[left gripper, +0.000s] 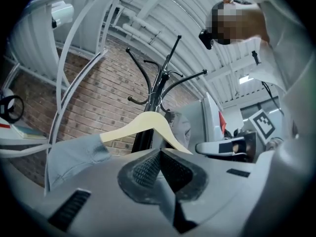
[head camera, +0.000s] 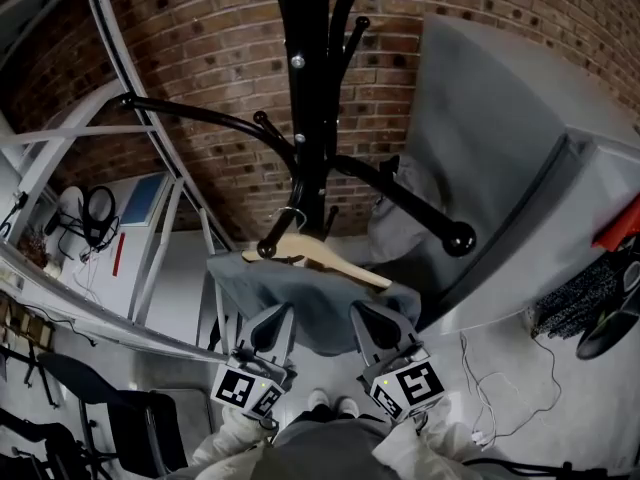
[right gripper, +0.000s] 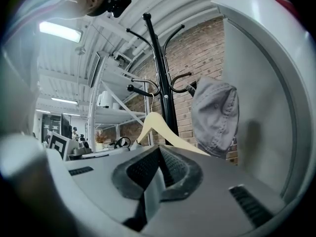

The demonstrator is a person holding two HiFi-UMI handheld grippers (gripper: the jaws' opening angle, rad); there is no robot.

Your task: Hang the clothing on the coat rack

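Left hand-held gripper (head camera: 272, 322) and right hand-held gripper (head camera: 377, 323) both pinched on grey garment (head camera: 300, 303), no telling whether hook (head camera: 293, 214) actually sits on glossy black coat rack (head camera: 310, 88); soft cloth draped over pale wooden hanger (head camera: 325, 259).

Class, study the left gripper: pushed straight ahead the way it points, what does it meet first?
Probably the grey garment on the wooden hanger, right at the shut tips of the left gripper; the coat rack pole stands behind. Depth is unclear.
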